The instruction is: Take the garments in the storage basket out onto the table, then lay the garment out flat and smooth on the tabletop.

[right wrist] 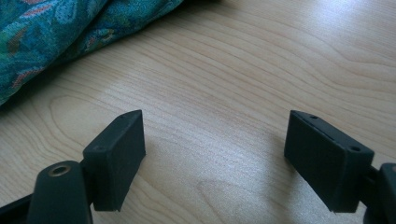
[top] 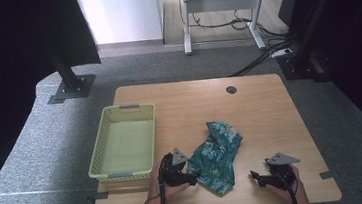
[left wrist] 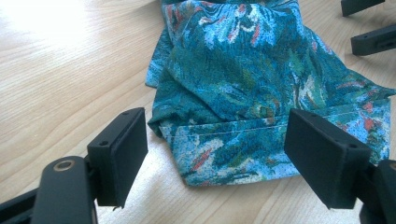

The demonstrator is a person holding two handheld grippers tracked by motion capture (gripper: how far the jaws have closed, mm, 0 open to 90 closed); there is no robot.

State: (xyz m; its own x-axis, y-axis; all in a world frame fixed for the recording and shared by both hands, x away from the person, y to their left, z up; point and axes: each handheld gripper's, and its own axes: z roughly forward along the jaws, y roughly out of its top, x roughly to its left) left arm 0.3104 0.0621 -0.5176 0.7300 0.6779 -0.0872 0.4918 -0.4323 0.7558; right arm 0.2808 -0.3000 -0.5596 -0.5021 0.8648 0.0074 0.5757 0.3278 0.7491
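- Teal cloth with a leafy print and small orange-red flecks, the patterned garment point(top: 217, 156) lies crumpled on the wooden bench point(top: 260, 114), towards the near edge and a little left of the middle.
- The garment runs from a bunched upper end down to a flatter lower corner close to the person's side of the bench.
- In the left gripper view, a stitched hem of the garment point(left wrist: 243, 93) crosses between the two black jaws, with the fabric folded over itself above it.
- The left gripper point(top: 192, 177) sits at the garment's lower left edge, held in the person's left hand point(top: 163, 184); its jaws stand wide apart, one on each side of the hem, and are not clamped on the fabric.
- The right gripper point(top: 254, 177) rests low over bare wood to the right of the garment, apart from it, held in the person's right hand point(top: 290, 187).
- In the right gripper view, the jaws are spread apart with nothing between them but wood grain, and the garment point(right wrist: 51, 32) fills the upper left corner.
- A pale yellow-green plastic basket point(top: 103, 139) stands on the left part of the bench, just beside the left gripper and apart from the garment.
- A round cable hole point(top: 231, 89) shows near the far edge of the bench.
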